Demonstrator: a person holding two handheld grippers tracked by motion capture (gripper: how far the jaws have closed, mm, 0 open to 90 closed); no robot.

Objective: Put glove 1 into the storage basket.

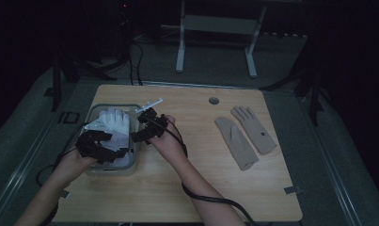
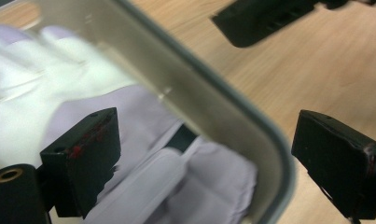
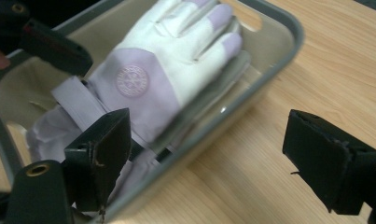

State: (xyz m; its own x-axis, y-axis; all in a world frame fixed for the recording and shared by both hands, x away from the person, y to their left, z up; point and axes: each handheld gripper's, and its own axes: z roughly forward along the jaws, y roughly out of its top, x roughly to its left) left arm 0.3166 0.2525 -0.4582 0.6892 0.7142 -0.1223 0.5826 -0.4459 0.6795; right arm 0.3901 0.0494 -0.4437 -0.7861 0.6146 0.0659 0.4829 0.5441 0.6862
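A grey bin [image 1: 113, 168] stands on the left part of the wooden table, and a white and lilac glove [image 1: 114, 120] lies in it on top of other pale fabric. My left gripper [image 1: 113, 143] hovers over the bin's near end, jaws open and empty. In the left gripper view the open gripper [image 2: 209, 149] straddles the bin's rim [image 2: 213, 98], with the glove [image 2: 59, 93] below. My right gripper [image 1: 142, 125] is at the bin's right side, open and empty. The right gripper view has that gripper [image 3: 213, 158] spread across the rim [image 3: 269, 60], palm-up glove [image 3: 157, 70] inside.
Two beige gloves [image 1: 246, 134] lie side by side on the right half of the table. A round cable hole [image 1: 214, 100] sits near the far edge. A white strip [image 1: 149, 104] pokes out at the bin's far right corner. A white table frame [image 1: 215, 28] stands behind.
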